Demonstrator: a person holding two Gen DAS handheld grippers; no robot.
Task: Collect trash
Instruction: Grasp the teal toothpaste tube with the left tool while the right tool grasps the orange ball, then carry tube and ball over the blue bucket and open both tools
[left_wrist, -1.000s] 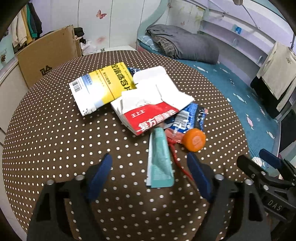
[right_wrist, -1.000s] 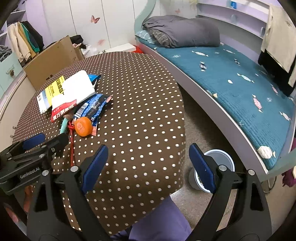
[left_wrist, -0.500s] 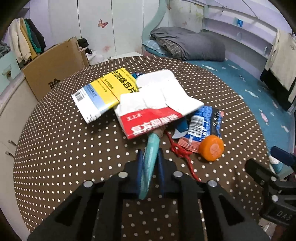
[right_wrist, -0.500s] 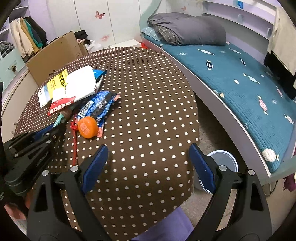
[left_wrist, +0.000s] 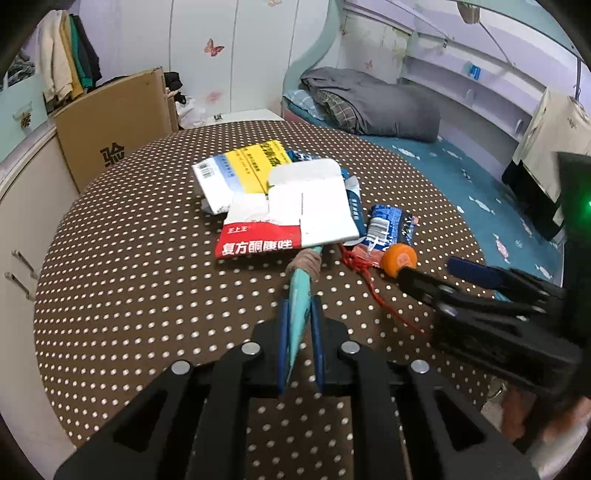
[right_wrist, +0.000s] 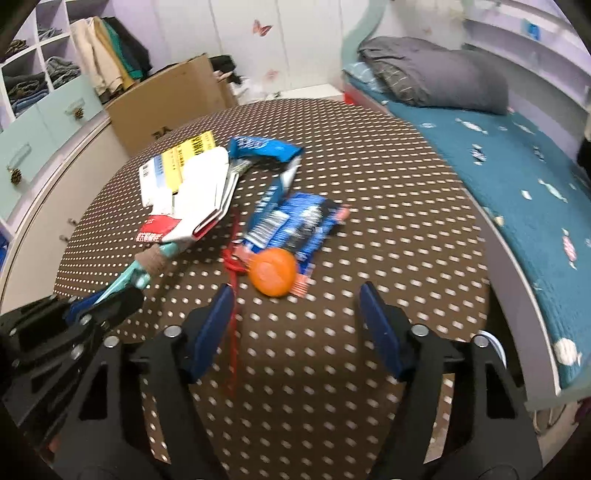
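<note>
1. On the dotted table (left_wrist: 147, 280), the left gripper (left_wrist: 300, 314) pinches the teal packet (left_wrist: 301, 295), its far end under the red-and-white box (left_wrist: 258, 240).
2. Right gripper (right_wrist: 297, 299), jaws just narrowing with nothing between them, hovers before the orange cap (right_wrist: 273, 271).

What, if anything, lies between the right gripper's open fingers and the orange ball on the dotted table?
Nothing visible does. The right gripper is open, its jaws having just been closing, and only bare table separates it from the orange ball; the red string runs beside its left finger.
</note>
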